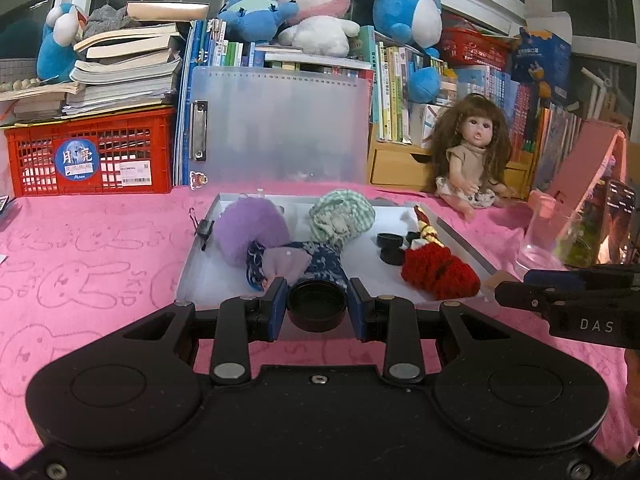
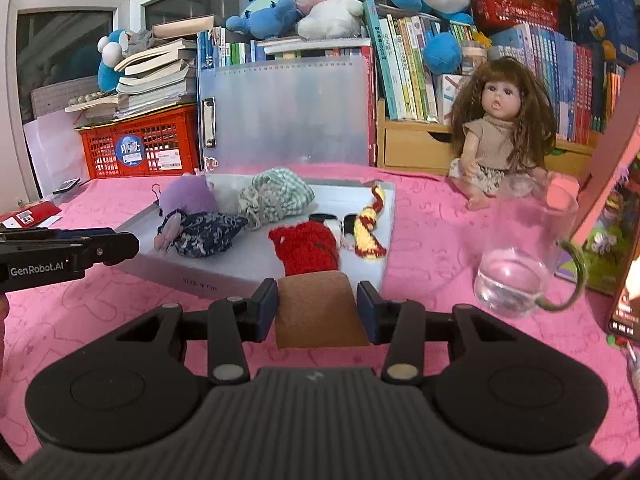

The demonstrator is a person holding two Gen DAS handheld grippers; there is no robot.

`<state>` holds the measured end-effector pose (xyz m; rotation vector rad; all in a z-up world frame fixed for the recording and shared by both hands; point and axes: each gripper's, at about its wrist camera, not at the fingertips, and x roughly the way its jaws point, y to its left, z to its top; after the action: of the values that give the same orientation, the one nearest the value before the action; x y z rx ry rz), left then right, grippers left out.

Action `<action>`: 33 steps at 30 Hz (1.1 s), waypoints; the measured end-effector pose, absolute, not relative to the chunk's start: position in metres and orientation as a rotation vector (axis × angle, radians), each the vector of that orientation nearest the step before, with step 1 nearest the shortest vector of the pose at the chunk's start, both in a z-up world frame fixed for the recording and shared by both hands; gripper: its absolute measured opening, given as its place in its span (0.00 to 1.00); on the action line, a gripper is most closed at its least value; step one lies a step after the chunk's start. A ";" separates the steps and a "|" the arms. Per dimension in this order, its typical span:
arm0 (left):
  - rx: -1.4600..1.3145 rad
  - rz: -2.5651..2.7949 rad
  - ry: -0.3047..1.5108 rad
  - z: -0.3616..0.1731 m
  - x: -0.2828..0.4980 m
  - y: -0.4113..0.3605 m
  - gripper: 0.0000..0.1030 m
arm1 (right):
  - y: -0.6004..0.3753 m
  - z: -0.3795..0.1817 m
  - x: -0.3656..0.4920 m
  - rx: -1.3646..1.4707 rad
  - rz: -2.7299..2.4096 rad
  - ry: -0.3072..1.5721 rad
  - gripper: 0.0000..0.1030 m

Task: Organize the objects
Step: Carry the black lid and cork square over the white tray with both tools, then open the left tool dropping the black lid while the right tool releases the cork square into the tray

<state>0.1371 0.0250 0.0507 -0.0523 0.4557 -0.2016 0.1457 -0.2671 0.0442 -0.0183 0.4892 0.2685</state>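
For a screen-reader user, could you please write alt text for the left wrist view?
The left claw grips a round black cap at the near edge of a white tray on a pink cloth. The tray holds purple, green-checked, blue-patterned and red knitted items; a doll sits behind.

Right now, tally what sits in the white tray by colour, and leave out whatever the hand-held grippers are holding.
Purple: 1, pompom
Green check: 1, cloth bundle
Navy print: 1, fabric piece
Red: 1, knit piece
Yellow-and-red stripe: 1, scarf
Black: 2, round caps
Total: 7 in the tray
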 end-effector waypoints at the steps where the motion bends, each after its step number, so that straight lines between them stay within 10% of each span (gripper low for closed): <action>1: -0.054 -0.199 0.456 0.051 0.141 0.025 0.30 | -0.266 0.046 0.148 -0.020 0.269 0.487 0.47; 33: -0.080 -0.130 0.522 0.026 0.213 0.031 0.30 | -0.263 0.036 0.236 0.132 0.281 0.626 0.47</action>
<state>0.2130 0.0315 0.0259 -0.0797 0.5217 -0.1299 0.2362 -0.2635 0.0361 0.1318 0.6263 0.2806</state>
